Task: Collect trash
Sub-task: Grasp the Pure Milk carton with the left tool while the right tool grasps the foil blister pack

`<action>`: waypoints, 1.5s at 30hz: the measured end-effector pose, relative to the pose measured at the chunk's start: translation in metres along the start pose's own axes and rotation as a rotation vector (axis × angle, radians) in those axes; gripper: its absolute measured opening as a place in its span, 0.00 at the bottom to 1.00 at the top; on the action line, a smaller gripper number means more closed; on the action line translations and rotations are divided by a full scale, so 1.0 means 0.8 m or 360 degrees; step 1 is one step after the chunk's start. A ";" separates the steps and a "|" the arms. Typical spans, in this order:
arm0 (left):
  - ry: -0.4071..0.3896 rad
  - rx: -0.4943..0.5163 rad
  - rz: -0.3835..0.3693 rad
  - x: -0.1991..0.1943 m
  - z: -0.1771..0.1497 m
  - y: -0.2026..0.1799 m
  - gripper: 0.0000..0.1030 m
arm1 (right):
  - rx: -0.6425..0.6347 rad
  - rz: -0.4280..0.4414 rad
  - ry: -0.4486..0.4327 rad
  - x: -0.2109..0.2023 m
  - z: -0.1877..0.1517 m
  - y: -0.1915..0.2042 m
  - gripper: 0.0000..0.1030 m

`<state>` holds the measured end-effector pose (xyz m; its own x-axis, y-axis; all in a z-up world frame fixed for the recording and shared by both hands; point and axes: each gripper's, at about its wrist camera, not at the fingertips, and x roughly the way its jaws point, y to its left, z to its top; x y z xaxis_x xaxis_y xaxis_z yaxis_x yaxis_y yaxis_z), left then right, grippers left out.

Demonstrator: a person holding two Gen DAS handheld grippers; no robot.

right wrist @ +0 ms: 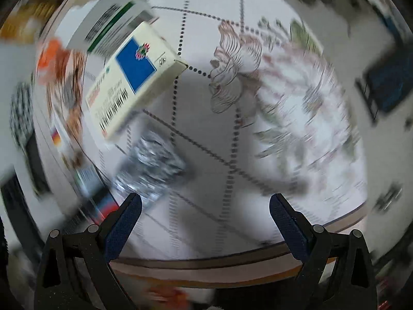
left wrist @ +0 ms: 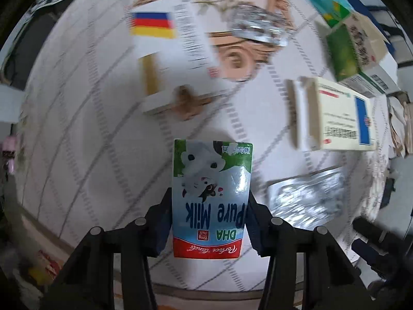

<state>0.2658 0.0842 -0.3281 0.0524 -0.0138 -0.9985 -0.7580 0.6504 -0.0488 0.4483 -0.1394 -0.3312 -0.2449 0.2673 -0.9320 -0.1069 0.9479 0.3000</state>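
My left gripper point(left wrist: 210, 219) is shut on a small "Pure Milk" carton point(left wrist: 210, 196) and holds it above the white tablecloth point(left wrist: 85, 134). Other trash lies on the table: a white box with red, black and yellow stripes point(left wrist: 167, 41), a cream box with a blue patch point(left wrist: 338, 118), a foil blister pack point(left wrist: 304, 201) and another foil pack point(left wrist: 258, 24). My right gripper point(right wrist: 205, 214) is open and empty above the table, with the cream box point(right wrist: 131, 77) and a foil blister pack point(right wrist: 149, 165) ahead on its left. The right wrist view is blurred.
Green and white cartons point(left wrist: 353, 49) stand at the table's far right. The tablecloth point(right wrist: 206, 134) has dotted lines and a flower print point(right wrist: 284, 90). The table's front edge point(right wrist: 206, 263) runs just below my right gripper. Clutter lies off the table at the left point(left wrist: 44, 268).
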 end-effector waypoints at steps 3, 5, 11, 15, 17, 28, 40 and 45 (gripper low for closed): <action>0.0003 -0.0100 0.0073 -0.003 -0.020 0.037 0.45 | 0.0158 0.0077 0.0033 0.019 0.004 0.017 0.97; 0.0008 -0.0188 0.0121 -0.002 -0.035 0.066 0.45 | 0.0207 0.0048 0.0032 0.036 0.004 0.040 0.97; 0.0020 -0.0332 0.0129 0.002 -0.057 0.110 0.45 | 0.0222 -0.0303 -0.0173 0.055 0.008 0.100 0.97; 0.0007 -0.0299 0.0121 0.002 -0.064 0.114 0.45 | -0.0066 -0.0515 -0.0271 0.059 -0.003 0.139 0.73; 0.0002 -0.0286 0.0110 0.003 -0.065 0.113 0.45 | -0.0355 -0.0552 -0.0236 0.063 -0.011 0.158 0.68; -0.0015 -0.0189 0.0075 0.012 -0.065 0.086 0.45 | -0.0861 -0.0452 -0.0183 0.037 -0.022 0.132 0.89; -0.0014 -0.0096 0.0081 0.003 -0.065 0.083 0.49 | -0.1081 -0.0587 -0.0346 0.071 -0.055 0.155 0.66; -0.0022 -0.0066 0.0077 0.008 -0.055 0.078 0.47 | -0.0954 -0.0507 -0.0312 0.067 -0.082 0.133 0.57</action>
<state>0.1899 0.0914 -0.3386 0.0238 0.0279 -0.9993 -0.7860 0.6182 -0.0015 0.3606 -0.0352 -0.3360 0.0583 0.0725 -0.9957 -0.6708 0.7415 0.0147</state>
